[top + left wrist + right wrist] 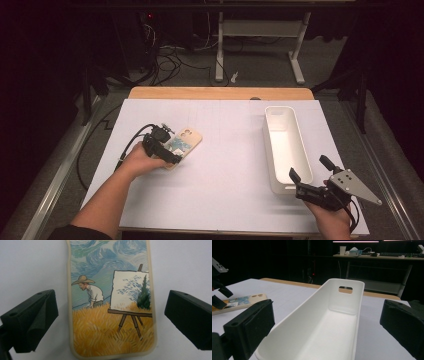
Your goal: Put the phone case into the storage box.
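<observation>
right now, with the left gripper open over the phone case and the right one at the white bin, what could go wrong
1. The phone case lies flat on the table, with the left gripper open either side of it. Closing may skid it rather than lift it.
2. The right gripper straddles the near end of the white bin; a squeeze or nudge could shift or tip it.
3. The left gripper's cable could drag.
</observation>
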`<action>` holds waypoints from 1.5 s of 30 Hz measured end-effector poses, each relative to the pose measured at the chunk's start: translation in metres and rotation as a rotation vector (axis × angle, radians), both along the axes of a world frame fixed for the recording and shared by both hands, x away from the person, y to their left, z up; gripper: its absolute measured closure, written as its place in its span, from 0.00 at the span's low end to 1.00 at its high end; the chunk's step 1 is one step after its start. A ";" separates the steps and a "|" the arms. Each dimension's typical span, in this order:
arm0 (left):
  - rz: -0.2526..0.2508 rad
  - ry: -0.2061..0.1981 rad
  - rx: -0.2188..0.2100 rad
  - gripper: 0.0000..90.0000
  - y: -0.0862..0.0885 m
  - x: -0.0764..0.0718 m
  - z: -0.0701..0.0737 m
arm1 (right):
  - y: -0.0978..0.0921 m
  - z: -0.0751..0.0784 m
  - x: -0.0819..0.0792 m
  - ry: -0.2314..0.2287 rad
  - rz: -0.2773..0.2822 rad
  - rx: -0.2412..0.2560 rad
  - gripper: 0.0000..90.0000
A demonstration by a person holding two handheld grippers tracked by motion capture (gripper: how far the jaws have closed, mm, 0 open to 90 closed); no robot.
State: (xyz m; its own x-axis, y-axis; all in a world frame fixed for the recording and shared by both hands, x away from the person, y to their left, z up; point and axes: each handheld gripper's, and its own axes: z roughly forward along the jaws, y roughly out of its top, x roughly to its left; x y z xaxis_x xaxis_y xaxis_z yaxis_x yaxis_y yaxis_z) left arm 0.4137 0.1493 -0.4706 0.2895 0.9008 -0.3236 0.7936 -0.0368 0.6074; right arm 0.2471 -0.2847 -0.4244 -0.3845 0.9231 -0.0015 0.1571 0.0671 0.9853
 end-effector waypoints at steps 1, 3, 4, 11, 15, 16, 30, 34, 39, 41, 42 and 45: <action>0.000 0.000 0.000 0.00 0.000 0.000 0.000 | 0.000 0.000 0.000 0.001 0.000 0.001 0.00; 0.005 -0.007 0.019 0.00 0.000 0.002 -0.003 | -0.001 0.000 0.000 0.001 -0.001 0.005 0.00; 0.003 -0.006 0.014 0.00 0.000 0.003 -0.003 | -0.001 0.000 0.000 0.001 -0.003 0.005 0.00; -0.017 -0.022 0.027 0.02 -0.004 0.003 -0.008 | -0.001 0.000 0.000 -0.001 0.000 0.002 0.00; -0.031 -0.032 0.045 0.03 -0.007 0.002 -0.012 | -0.001 0.000 0.000 -0.001 -0.001 0.004 0.00; -0.033 -0.033 0.043 0.03 -0.007 0.002 -0.012 | -0.001 0.000 0.000 0.001 -0.001 0.003 0.00; -0.066 -0.047 0.029 0.09 -0.006 -0.001 -0.012 | 0.000 0.000 0.000 0.000 0.005 0.002 0.00; -0.064 -0.043 0.029 0.09 -0.006 -0.001 -0.012 | 0.000 0.000 0.000 -0.001 0.002 0.004 0.00; -0.063 -0.044 0.031 0.09 -0.006 -0.001 -0.012 | 0.000 0.000 0.000 -0.003 0.003 0.004 0.00; -0.061 -0.044 0.032 0.09 -0.007 -0.001 -0.012 | 0.000 0.000 0.000 -0.002 0.004 0.003 0.00; -0.061 -0.043 0.035 0.09 -0.007 -0.001 -0.012 | 0.000 0.000 0.000 -0.002 0.004 0.003 0.00; -0.057 -0.036 0.040 0.09 -0.008 0.000 -0.013 | 0.000 0.000 0.000 -0.002 0.004 0.003 0.00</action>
